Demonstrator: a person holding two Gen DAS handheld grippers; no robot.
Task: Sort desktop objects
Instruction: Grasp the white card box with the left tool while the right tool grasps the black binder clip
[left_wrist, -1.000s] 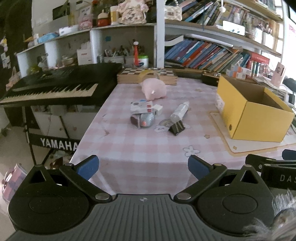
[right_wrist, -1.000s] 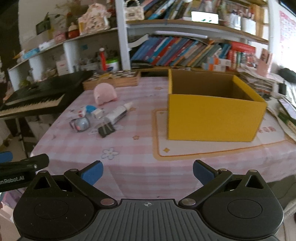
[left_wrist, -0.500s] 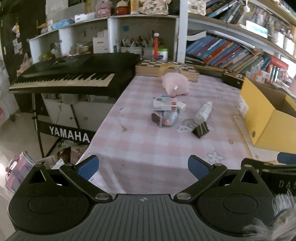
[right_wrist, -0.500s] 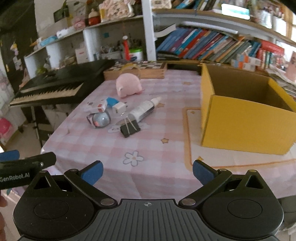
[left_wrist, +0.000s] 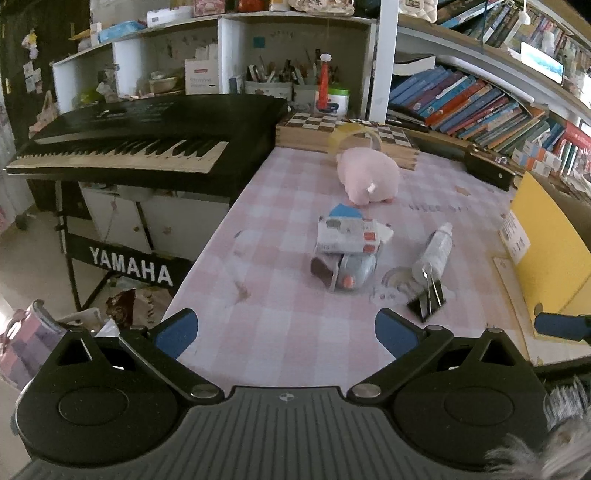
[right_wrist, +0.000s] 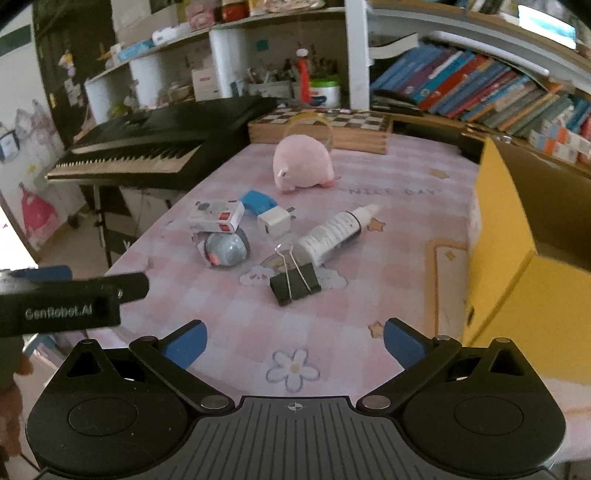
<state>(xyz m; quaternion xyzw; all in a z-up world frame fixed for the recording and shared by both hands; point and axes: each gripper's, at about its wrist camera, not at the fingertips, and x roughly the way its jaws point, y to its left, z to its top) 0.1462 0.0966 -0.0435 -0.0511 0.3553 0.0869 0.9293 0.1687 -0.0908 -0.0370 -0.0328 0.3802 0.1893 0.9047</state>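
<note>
Both grippers hover open over the table's near edge, holding nothing.

The left gripper (left_wrist: 284, 328) and right gripper (right_wrist: 293, 339) each have their blue fingers (right_wrist: 186, 341) spread wide. Mid-table lie a black binder clip (right_wrist: 294, 285), a white tube (right_wrist: 334, 232), a small white box (right_wrist: 216, 216), a grey round gadget (right_wrist: 225, 251), a white charger (right_wrist: 275, 223) and a pink plush toy (right_wrist: 303, 162). The yellow box (right_wrist: 517, 258) stands at the right edge.

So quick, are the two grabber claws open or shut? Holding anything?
Left gripper: open, holding nothing.
Right gripper: open, holding nothing.
</note>
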